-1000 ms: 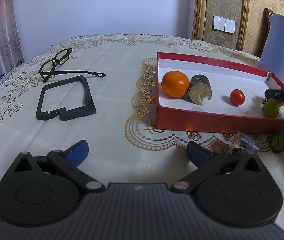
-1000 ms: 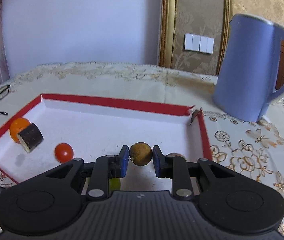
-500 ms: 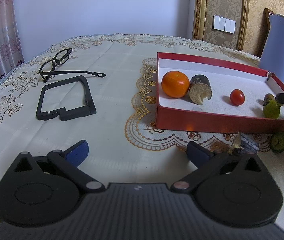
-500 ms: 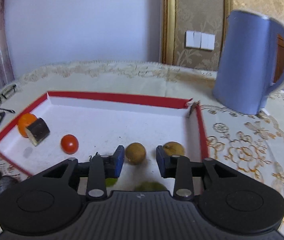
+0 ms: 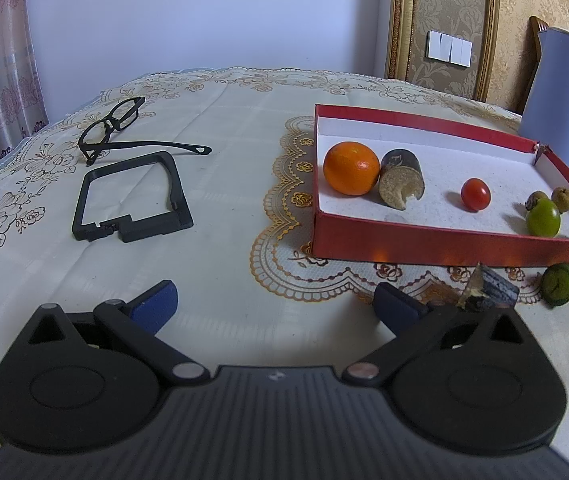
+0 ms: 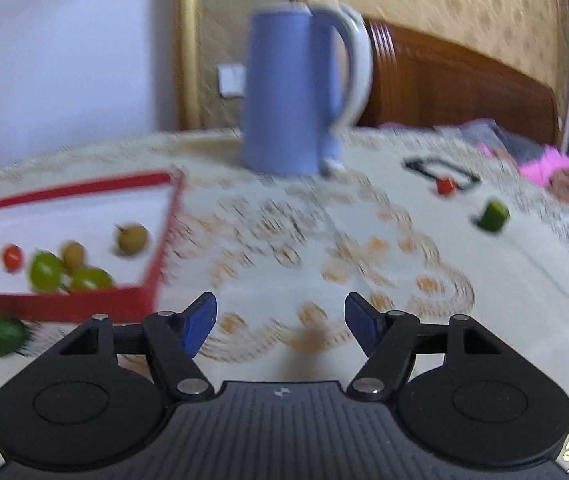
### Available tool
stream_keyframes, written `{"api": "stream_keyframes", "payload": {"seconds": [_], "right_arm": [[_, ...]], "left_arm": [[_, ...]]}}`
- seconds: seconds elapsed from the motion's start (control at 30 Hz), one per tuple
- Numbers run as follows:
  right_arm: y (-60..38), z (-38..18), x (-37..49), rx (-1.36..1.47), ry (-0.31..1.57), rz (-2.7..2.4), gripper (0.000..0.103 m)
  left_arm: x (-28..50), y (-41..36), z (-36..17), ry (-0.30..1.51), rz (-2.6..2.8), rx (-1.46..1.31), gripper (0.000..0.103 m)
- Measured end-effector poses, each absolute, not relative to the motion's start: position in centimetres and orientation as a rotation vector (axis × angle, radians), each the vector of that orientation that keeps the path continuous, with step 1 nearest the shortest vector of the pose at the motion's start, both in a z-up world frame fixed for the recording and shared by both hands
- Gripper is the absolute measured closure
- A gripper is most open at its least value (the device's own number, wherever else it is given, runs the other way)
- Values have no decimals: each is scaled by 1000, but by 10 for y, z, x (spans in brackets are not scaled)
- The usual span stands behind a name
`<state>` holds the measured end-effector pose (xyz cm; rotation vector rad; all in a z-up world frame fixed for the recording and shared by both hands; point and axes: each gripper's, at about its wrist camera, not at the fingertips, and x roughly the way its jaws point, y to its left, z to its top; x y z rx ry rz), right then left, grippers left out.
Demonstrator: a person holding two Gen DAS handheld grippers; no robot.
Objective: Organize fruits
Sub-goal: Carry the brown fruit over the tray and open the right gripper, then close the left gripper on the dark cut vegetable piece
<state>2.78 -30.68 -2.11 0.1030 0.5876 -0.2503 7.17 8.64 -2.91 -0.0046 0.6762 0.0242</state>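
Observation:
A red-walled white tray holds an orange, a dark cut piece, a cherry tomato, brown longans and green fruits. The tray also shows at the left of the blurred right wrist view. A green fruit and a dark piece lie on the cloth in front of it. My left gripper is open and empty over the cloth. My right gripper is open and empty, to the right of the tray. A green piece and a small red fruit lie far right.
Black glasses and a black frame part lie on the cloth at the left. A blue kettle stands behind the tray. Pink and coloured items sit at the far right edge.
My right gripper let go of the brown longan in the tray, opened wide, pulled back and swung right. The left gripper has not moved.

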Motion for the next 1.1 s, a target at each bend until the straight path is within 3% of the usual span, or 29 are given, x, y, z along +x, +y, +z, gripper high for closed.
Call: {"api": "stream_keyframes", "payload": {"seconds": [0.17,0.23,0.43,0.63,0.93,1.1], "right_arm": [[-313,-30,34,131,624,-246,32],[-315,-33,35,138,633,-231,25],[-311,-34,34,122,645,-217,20],[-310,-34,35,119,648,-212,18],[-310,-35,35,121,649,-206,17],[-310,-34,35,121,649,-206,16]], "left_arm": [[72,87,-29,676,23,-7,0],[71,87,-29,674,22,-9,0],[50,80,-24,650,-26,-12,0],[26,62,0,550,-151,-38,0],[41,21,-3,574,-247,79,0],[50,19,-12,614,-288,74,18]]}}
